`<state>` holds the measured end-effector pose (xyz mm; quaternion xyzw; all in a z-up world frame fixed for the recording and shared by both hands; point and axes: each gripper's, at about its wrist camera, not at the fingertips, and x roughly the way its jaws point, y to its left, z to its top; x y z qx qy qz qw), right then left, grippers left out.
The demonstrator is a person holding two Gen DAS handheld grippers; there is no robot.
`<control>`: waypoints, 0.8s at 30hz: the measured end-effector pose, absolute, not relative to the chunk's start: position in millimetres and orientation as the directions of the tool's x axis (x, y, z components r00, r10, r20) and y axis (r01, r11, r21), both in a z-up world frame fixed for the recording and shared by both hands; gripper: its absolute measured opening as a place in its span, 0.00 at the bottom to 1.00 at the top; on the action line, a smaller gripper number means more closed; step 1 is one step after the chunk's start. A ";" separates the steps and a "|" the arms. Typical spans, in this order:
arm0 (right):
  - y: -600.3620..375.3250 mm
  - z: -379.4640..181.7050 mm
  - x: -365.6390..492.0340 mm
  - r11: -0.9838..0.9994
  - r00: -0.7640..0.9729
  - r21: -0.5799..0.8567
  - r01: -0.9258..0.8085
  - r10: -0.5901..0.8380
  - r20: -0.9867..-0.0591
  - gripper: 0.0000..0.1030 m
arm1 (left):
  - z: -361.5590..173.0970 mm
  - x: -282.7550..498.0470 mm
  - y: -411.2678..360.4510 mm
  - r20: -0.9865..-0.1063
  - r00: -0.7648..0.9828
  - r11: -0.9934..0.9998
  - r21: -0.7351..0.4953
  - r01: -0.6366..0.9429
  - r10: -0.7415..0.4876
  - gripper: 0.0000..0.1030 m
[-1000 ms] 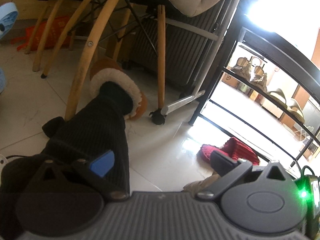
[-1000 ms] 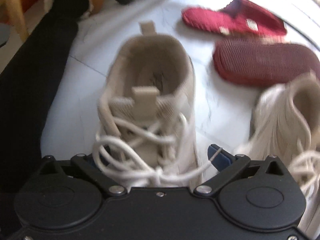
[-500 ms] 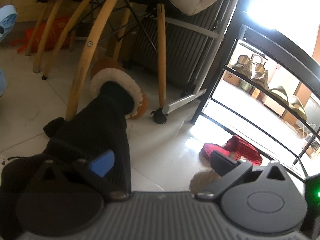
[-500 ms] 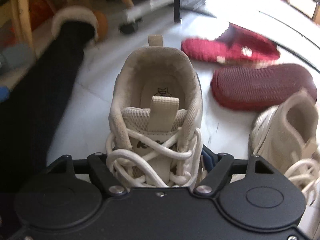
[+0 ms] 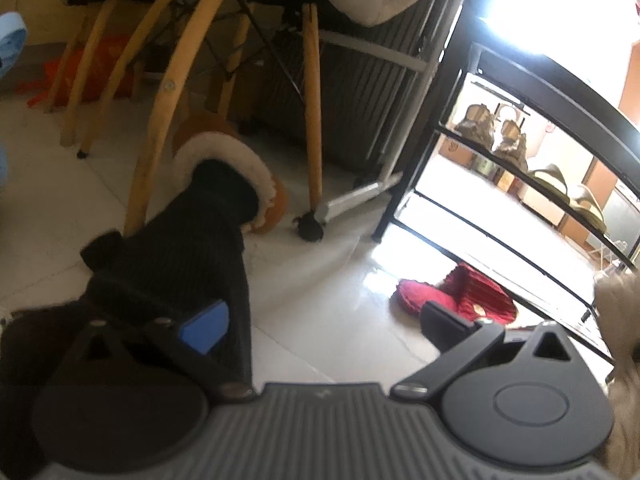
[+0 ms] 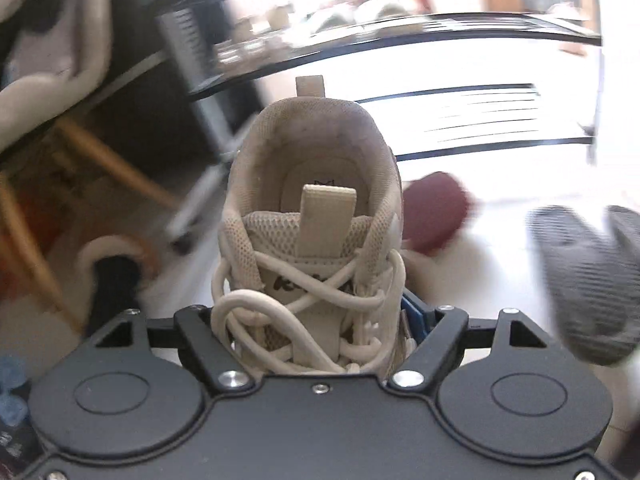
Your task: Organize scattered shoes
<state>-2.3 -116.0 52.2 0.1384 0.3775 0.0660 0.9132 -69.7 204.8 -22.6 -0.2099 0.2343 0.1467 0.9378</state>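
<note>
My right gripper (image 6: 316, 320) is shut on a beige laced sneaker (image 6: 316, 216) and holds it up off the floor, heel pointing away toward a black shoe rack (image 6: 440, 40). My left gripper (image 5: 320, 320) is open and empty above the white floor. A red slipper (image 5: 456, 292) lies on the floor just ahead of its right finger, and shows in the right wrist view (image 6: 436, 212). A beige shoe (image 5: 616, 292) shows at the right edge of the left wrist view. The rack (image 5: 520, 160) carries several shoes.
A person's leg in a black ribbed sleeve (image 5: 180, 264) ends in a brown fleece-lined slipper (image 5: 224, 160). Wooden chair legs (image 5: 312, 112) stand behind it. A grey dark-soled shoe (image 6: 588, 280) is at the right of the right wrist view, blurred.
My right gripper closed on the beige sneaker, lifted it off the floor and swung it toward the shoe rack. My left gripper stayed nearly still and open.
</note>
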 end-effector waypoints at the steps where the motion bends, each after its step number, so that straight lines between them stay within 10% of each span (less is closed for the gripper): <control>1: -130.3 45.6 -6.0 0.956 0.700 0.291 0.025 0.191 -0.688 0.76 | -23.7 -68.3 200.9 -0.504 0.848 0.877 -0.320 -0.358 0.162 1.00; 24: -163.3 -78.0 7.1 0.990 0.607 0.097 0.103 0.015 -0.795 0.76 | -36.7 -56.4 175.9 -0.559 0.820 0.924 -0.236 -0.302 0.125 1.00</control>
